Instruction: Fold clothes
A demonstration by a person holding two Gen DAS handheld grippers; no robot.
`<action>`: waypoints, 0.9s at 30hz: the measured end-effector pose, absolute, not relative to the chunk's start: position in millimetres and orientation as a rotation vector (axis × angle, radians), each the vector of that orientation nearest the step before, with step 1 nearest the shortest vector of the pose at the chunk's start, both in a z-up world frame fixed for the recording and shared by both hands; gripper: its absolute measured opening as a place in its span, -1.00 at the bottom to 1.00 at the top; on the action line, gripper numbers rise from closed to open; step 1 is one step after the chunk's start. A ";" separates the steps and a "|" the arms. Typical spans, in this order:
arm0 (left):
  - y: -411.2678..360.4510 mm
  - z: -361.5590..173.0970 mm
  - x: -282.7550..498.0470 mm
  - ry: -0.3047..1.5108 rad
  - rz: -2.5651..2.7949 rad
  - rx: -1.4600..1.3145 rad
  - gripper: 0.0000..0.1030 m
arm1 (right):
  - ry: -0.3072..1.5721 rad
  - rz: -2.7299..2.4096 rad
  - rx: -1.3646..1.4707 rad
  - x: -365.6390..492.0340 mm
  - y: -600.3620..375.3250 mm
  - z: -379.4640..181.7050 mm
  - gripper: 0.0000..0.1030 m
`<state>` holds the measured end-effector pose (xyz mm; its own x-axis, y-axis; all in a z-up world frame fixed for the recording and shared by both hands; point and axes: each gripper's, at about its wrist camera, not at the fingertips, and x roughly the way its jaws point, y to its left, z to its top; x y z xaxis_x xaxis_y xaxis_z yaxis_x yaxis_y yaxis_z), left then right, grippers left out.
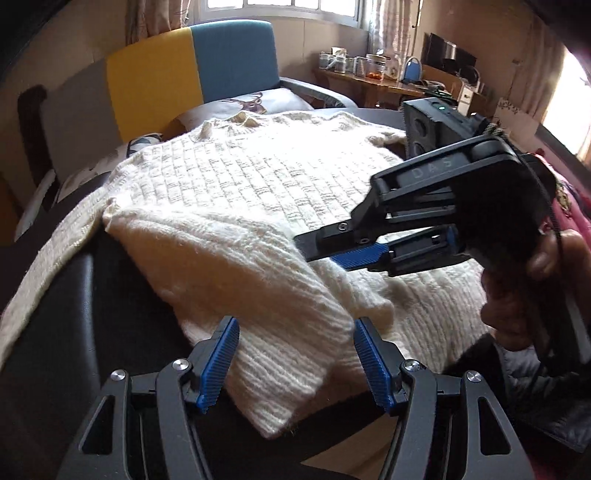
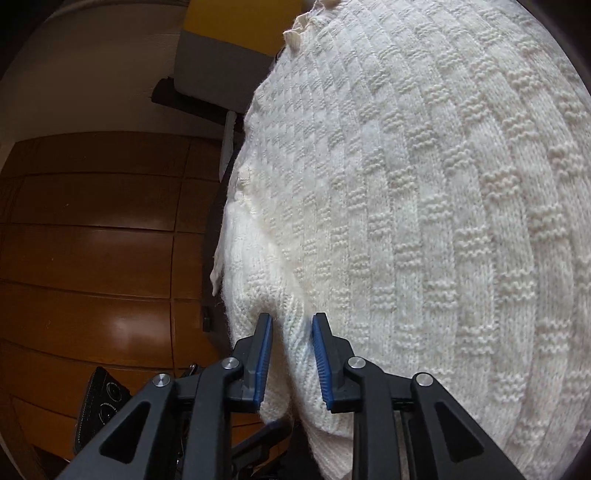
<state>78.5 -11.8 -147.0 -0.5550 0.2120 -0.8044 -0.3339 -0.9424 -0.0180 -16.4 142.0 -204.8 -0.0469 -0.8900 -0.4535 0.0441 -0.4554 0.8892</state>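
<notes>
On dark bed surface (image 1: 122,295): cream knitted sweater (image 1: 258,173) spread flat, collar toward headboard, one sleeve (image 1: 236,280) folded diagonally across lower body, cuff end nearest left camera. Other sleeve (image 1: 44,266) trailing off left edge of bed.

Left gripper (image 1: 293,363): fingers wide apart, straddling folded sleeve near cuff, blue pads (image 1: 218,365) either side of knit, not pinching it. Contact with fabric not clear.

Right gripper (image 1: 325,254): seen from left view low over sweater on right side, fingers close together and flat above knit; grip on cloth not resolvable from this angle. From right wrist view, right gripper (image 2: 291,365) partly apart with a raised fold of ribbed knit (image 2: 295,354) between pads; pads appear to touch fold on both sides, but firm clamp cannot be confirmed. Hand (image 1: 524,295) around gripper handle at right edge of left view.

Surroundings, left view only: headboard in yellow (image 1: 151,85) and blue (image 1: 236,55) panels, pillow with deer print (image 1: 251,103), window (image 1: 280,7) with curtains, wooden desk (image 1: 373,85) crowded with jars and small items, dark monitor (image 1: 443,51) behind.

Right view only: close basket-weave texture of sweater body (image 2: 424,203) filling most of frame, wood floor (image 2: 92,240) beside bed, dark boxy device with round dials (image 2: 103,406) at lower left. Sweater edge hanging slightly over bed side.

Obstruction: right gripper and hand blocking right lower part of sweater in left view; hem there not visible.
</notes>
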 end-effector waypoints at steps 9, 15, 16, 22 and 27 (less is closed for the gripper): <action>-59.0 -159.4 87.4 0.080 2.658 -1.351 0.27 | -0.977 -1.557 1.463 -11.9 139.1 -203.7 -0.52; -71.4 -159.0 110.2 0.085 2.671 -1.284 0.29 | -1.000 -1.530 1.462 -14.1 124.6 -204.2 -0.52; -72.7 -161.1 110.3 0.099 2.698 -1.292 0.29 | -0.989 -1.530 1.462 -14.0 120.4 -203.1 -0.52; -131.2 -159.5 115.7 -0.408 2.777 -1.257 -0.83 | -0.904 -1.594 1.428 -31.2 92.1 -199.7 -0.51; -201.0 -190.9 142.3 -0.928 2.643 -1.312 -0.84 | -0.693 -1.722 1.524 -21.8 95.3 -213.1 -0.57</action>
